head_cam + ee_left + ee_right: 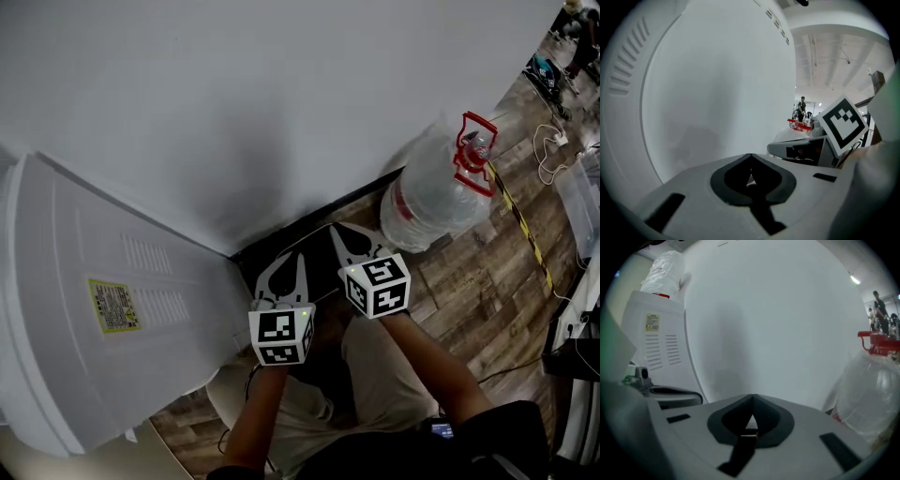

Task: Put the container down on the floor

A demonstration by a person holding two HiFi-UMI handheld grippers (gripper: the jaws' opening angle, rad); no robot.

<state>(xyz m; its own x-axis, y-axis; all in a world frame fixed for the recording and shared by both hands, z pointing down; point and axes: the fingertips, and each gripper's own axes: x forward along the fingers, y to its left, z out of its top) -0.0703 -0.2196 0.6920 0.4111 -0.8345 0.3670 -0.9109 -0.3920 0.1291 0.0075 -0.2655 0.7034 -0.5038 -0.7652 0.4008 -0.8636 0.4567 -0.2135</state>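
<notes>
The white dispenser (94, 309) runs off the left edge of the head view, so its full outline is lost. The print on its yellow label (113, 306) is too small to read. In the right gripper view the container (869, 390) is sliced by the right edge. In the left gripper view the right gripper (774, 149) covers nearly all of it, and only the red handle (799, 124) peeks out. A person (802, 107) far behind is too tiny to make out. Cables (542, 141) near the floor's right edge are too thin to trace.
</notes>
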